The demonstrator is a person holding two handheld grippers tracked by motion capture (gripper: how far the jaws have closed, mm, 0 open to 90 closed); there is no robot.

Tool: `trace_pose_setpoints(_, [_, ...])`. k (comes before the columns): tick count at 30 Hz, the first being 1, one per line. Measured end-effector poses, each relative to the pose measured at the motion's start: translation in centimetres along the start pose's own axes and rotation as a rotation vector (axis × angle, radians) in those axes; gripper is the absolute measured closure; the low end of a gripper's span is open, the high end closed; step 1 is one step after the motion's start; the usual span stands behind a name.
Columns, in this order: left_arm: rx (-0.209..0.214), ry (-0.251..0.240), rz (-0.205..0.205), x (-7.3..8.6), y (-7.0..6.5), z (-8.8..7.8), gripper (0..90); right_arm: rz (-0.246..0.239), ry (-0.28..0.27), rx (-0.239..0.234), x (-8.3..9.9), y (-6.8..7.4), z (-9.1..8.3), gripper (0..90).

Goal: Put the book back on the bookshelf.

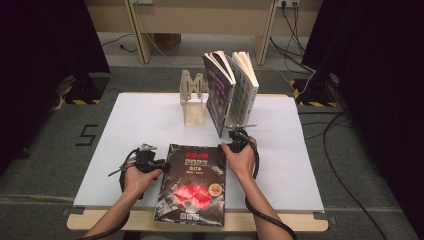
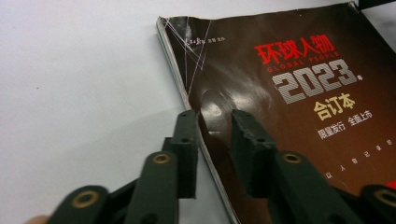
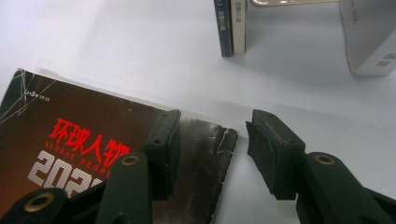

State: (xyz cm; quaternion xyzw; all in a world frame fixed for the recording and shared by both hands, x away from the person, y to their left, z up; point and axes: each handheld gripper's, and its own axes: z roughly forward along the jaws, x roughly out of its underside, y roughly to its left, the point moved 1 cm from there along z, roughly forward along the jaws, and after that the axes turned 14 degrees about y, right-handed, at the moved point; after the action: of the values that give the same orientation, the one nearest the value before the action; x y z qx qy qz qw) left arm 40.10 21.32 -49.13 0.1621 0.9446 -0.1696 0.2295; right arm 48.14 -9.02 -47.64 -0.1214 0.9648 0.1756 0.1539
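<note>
The book (image 1: 192,182) looks thick, floppy and glossy; both grippers' fingers, released, straddle its nine and one o'clock edges.

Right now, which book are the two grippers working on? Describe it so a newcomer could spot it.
On the white table, find the dark magazine at the near edge, between the left gripper and right gripper. Unlike the two upright books, it lies flat, showing red lettering and "2023".

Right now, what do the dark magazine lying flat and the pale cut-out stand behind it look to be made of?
The dark magazine looks like paper with a glossy coated cover: it reflects light, and its corner is creased and torn. The pale cut-out stand seems to be thin light wood or plywood, matt and unpainted, though the view leaves that open.
</note>
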Motion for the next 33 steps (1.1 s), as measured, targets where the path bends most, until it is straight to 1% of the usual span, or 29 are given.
trace_pose_setpoints(1, [-0.002, -0.006, -0.002, 0.1, 0.0, 0.0, 65.2, -0.014, -0.006, 0.002, -0.1, 0.0, 0.1, 53.5])
trace_pose_setpoints(3, [-0.006, -0.012, -0.002, 0.4, -0.1, -0.2, 63.0, -0.007, -0.001, 0.000, -0.1, 0.2, 0.2, 53.3])
trace_pose_setpoints(4, [-0.008, -0.014, 0.000, 0.5, -0.1, -0.3, 62.5, -0.018, -0.004, 0.005, -0.2, 0.1, 0.3, 53.3])
trace_pose_setpoints(5, [-0.015, -0.019, 0.002, 0.6, -0.1, -0.5, 61.6, -0.008, 0.000, 0.003, -0.3, 0.2, 0.3, 53.3])
trace_pose_setpoints(7, [-0.017, -0.026, 0.003, 0.8, 0.0, -0.8, 59.8, -0.018, -0.001, 0.006, -0.4, 0.3, 0.5, 53.2])
trace_pose_setpoints(9, [-0.008, -0.028, -0.004, 1.1, 0.0, -1.1, 58.0, -0.027, 0.003, 0.001, -0.5, 0.3, 0.7, 52.9])
trace_pose_setpoints(10, [-0.003, -0.026, -0.005, 1.3, 0.0, -1.2, 57.4, -0.027, 0.007, 0.008, -0.5, 0.3, 0.8, 53.0])
trace_pose_setpoints(15, [0.031, -0.013, -0.005, 2.3, -0.3, -1.4, 55.9, -0.021, 0.004, 0.003, -0.4, 0.3, 0.9, 53.2])
trace_pose_setpoints(16, [0.042, -0.008, -0.002, 2.4, -0.4, -1.4, 55.9, -0.020, 0.001, -0.001, -0.4, 0.3, 0.9, 53.2])
trace_pose_setpoints(17, [0.045, 0.004, 0.005, 2.5, -0.5, -1.3, 56.0, -0.019, 0.002, -0.004, -0.3, 0.3, 0.8, 53.4])
trace_pose_setpoints(18, [0.055, 0.014, 0.006, 2.7, -0.6, -1.2, 56.3, -0.006, 0.005, -0.005, -0.2, 0.4, 0.8, 53.7])
trace_pose_setpoints(19, [0.051, 0.017, 0.009, 2.8, -0.6, -1.2, 56.7, 0.005, 0.003, -0.014, -0.2, 0.4, 0.7, 53.8])
trace_pose_setpoints(21, [0.041, 0.018, 0.025, 2.9, -0.8, -1.0, 57.8, 0.009, -0.007, -0.020, -0.1, 0.4, 0.6, 53.9])
trace_pose_setpoints(23, [0.030, 0.021, 0.027, 2.9, -0.9, -1.0, 58.8, 0.017, -0.015, -0.039, 0.0, 0.5, 0.4, 54.1])
trace_pose_setpoints(25, [0.025, 0.022, 0.026, 2.8, -0.9, -1.0, 60.3, 0.014, -0.018, -0.058, 0.1, 0.7, 0.3, 54.3])
trace_pose_setpoints(26, [0.022, 0.021, 0.027, 2.9, -0.9, -1.0, 60.5, 0.007, -0.018, -0.048, 0.2, 0.9, 0.3, 54.3])
trace_pose_setpoints(27, [0.016, 0.019, 0.032, 2.9, -0.9, -1.0, 61.3, 0.004, -0.018, -0.047, 0.2, 0.9, 0.3, 54.3])
trace_pose_setpoints(30, [-0.006, 0.007, 0.046, 3.1, -1.1, -0.9, 62.8, 0.021, 0.003, -0.066, 0.5, 0.7, 0.5, 54.3])
trace_pose_setpoints(31, [-0.006, 0.007, 0.043, 3.1, -1.1, -0.9, 62.8, 0.026, 0.003, -0.072, 0.7, 0.6, 0.6, 54.3])
trace_pose_setpoints(33, [-0.005, 0.006, 0.038, 3.1, -1.1, -0.9, 63.3, 0.017, 0.000, -0.065, 1.0, 0.7, 0.7, 54.5])
